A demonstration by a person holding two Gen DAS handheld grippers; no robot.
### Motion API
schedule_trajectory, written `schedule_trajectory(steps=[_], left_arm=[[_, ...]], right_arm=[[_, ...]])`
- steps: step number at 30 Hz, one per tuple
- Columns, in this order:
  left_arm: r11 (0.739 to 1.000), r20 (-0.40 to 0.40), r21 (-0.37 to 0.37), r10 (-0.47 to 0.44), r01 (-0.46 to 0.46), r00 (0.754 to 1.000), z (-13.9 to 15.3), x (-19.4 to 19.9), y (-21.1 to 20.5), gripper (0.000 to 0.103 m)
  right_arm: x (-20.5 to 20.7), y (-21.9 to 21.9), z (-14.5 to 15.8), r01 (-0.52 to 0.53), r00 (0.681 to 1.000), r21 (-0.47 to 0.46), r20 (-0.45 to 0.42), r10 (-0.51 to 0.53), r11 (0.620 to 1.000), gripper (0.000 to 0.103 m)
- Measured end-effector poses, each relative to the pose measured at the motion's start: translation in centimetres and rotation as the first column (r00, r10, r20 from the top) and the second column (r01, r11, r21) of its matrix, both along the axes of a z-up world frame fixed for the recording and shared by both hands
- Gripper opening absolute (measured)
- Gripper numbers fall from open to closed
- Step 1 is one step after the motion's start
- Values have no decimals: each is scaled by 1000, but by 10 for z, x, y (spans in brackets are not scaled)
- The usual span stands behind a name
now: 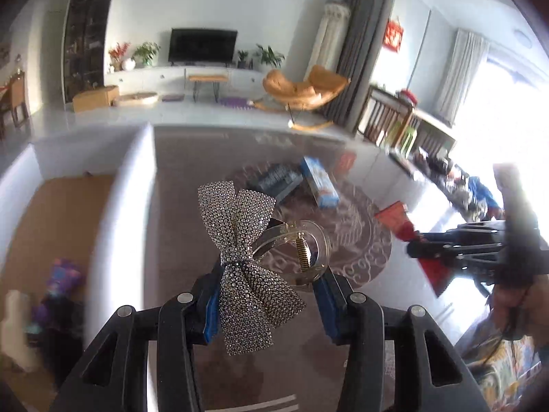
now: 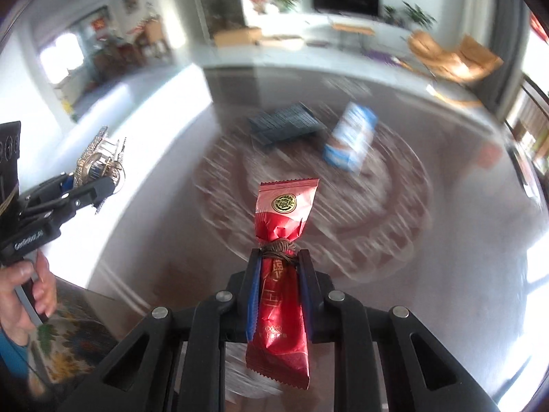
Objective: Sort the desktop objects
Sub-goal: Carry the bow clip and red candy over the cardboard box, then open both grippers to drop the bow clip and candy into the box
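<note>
Rhinestone bow clip [image 1: 247, 267], red packet [image 2: 279, 274], gripped.

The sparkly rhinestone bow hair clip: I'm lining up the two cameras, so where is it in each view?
Left wrist: rhinestone bow hair clip at centre, clamped in the left hand-held gripper.
Right wrist: far left edge, seen side-on.
Shared landmark: blue-and-white box on the table.

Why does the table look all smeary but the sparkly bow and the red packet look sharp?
Right wrist view: the red foil packet stays crisp in the right gripper, while the dark glossy table streaks with motion blur. Left wrist view: the rhinestone bow hair clip is sharp; the window glare washes out the right edge.
</note>
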State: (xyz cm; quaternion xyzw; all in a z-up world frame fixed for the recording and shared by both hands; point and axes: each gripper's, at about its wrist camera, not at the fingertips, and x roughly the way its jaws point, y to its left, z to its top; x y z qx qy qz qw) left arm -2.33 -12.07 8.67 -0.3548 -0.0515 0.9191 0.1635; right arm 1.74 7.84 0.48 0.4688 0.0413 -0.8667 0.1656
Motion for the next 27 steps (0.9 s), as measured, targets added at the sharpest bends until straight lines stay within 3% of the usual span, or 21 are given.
schedule_trajectory(steps=[4, 7, 12, 15, 17, 19, 20, 21, 22, 23, 27], left_arm=[[993, -36, -31, 109, -110, 993, 36, 9, -71, 46], [968, -22, -83, 237, -238, 971, 41, 11, -134, 46], [919, 79, -148, 379, -365, 922, 14, -3, -215, 46], [896, 156, -181, 434, -406, 887, -15, -10, -248, 46], [875, 204, -216, 474, -432, 857, -32, -13, -260, 54], [862, 236, -235, 500, -450, 833, -46, -13, -267, 71], [864, 235, -220, 498, -454, 835, -46, -12, -268, 73], [868, 214, -195, 491, -456, 844, -42, -10, -267, 76], [866, 194, -194, 494, -460, 848, -41, -9, -265, 90], [857, 172, -211, 507, -471, 845, -40, -9, -263, 97], [832, 90, -274, 522, -483, 848, -39, 2, -249, 97]], right_arm=[[-12, -84, 39, -140, 989, -67, -56, 136, 988, 21], [-19, -160, 58, -253, 965, -99, -97, 243, 963, 21], [-25, -278, 57, -406, 913, -130, -95, 397, 904, 21], [-35, -327, 29, -450, 892, -161, -32, 451, 878, 23], [-42, -345, 7, -450, 885, -213, 19, 464, 867, 27], [-48, -355, -14, -450, 875, -248, 73, 479, 858, 74], [-49, -358, -22, -439, 878, -251, 85, 472, 863, 81], [-49, -358, -24, -450, 871, -266, 81, 485, 853, 83], [-48, -356, -25, -446, 873, -284, 72, 483, 849, 83], [-48, -350, -26, -443, 874, -300, 64, 481, 845, 84], [-41, -312, -11, -423, 900, -296, -31, 434, 856, 85]])
